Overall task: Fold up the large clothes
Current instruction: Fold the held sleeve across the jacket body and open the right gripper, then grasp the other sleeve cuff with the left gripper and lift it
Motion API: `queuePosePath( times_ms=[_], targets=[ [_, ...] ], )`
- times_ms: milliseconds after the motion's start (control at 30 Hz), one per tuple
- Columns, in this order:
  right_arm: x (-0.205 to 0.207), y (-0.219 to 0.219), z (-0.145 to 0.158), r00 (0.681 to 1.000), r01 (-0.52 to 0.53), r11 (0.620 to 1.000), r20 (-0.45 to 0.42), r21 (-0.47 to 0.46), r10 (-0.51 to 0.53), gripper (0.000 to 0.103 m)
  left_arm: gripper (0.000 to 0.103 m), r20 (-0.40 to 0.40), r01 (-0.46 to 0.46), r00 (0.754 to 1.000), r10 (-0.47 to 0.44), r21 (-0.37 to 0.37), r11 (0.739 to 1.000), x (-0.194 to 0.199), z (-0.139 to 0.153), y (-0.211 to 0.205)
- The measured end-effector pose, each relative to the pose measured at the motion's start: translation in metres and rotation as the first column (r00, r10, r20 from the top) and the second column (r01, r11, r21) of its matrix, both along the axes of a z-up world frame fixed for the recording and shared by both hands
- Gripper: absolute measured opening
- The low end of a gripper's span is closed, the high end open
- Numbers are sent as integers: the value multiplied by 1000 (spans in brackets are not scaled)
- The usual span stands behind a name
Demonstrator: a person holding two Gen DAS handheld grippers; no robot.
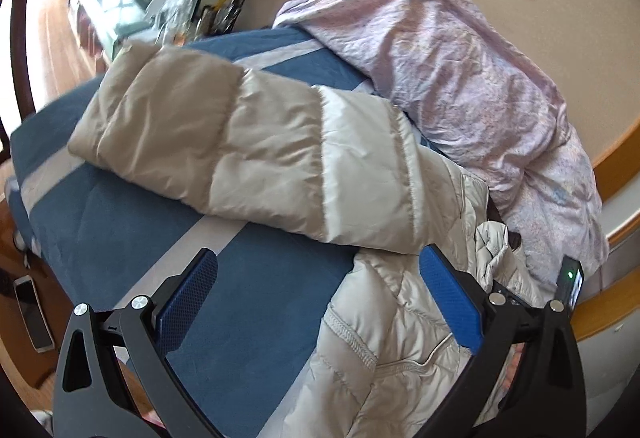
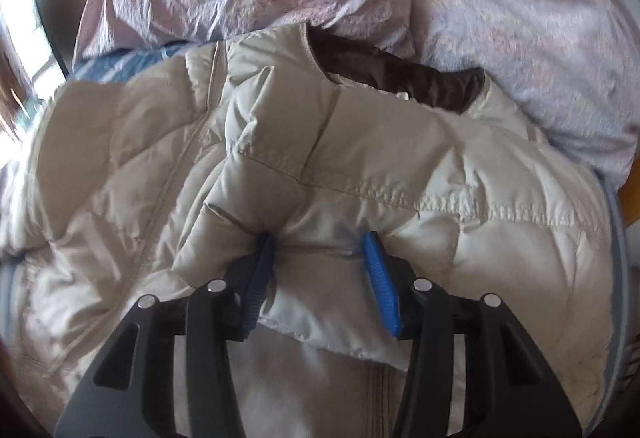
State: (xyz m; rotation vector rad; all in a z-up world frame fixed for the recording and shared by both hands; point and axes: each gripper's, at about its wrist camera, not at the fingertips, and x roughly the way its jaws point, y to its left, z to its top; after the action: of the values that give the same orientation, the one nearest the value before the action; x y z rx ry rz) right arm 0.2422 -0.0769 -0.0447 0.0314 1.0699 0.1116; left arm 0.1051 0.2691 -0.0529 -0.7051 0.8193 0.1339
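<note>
2 close wrist views, shared jacket [image 1: 280,142]

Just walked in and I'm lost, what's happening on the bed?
A person with a gripper in each hand is folding a beige puffer jacket on the bed. The right gripper has jacket fabric bunched between its fingers. The left gripper hangs open, holding nothing. One sleeve lies stretched across the blue cover, beside a pink duvet.

blue bedspread [image 1: 120,214], pink quilt [image 1: 460,70]; phone [image 1: 32,312]
</note>
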Motion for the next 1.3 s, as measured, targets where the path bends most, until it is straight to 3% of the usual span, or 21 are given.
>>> queuePosePath(
  times_ms=[167,333,600,867,1033,1200,1300],
  targets=[
    [-20,-17,13,1000,11,993,-7,121,-11,60,97,-35,-47,999,41,-171,984,2,-18,23],
    [-38,-25,28,1000,-2,987,20,162,-1,64,94,-75,-154,988,138,-301,941,2,-38,54],
    [-57,-42,54,997,-9,979,82,202,-7,68,81,-107,-294,956,274,-396,870,1,-62,90],
    [-68,-59,54,996,12,982,87,190,-29,69,69,-70,-371,922,382,-446,814,-6,-66,118],
    [-73,-74,50,995,42,980,83,196,-59,69,53,-60,-377,915,398,-477,794,-3,-74,128],
    [-81,-93,50,992,77,975,85,209,-97,69,14,-54,-393,904,425,-498,773,0,-83,137],
    [-87,-110,53,987,107,972,97,208,-129,69,7,-36,-386,906,422,-477,789,3,-75,138]
  ],
)
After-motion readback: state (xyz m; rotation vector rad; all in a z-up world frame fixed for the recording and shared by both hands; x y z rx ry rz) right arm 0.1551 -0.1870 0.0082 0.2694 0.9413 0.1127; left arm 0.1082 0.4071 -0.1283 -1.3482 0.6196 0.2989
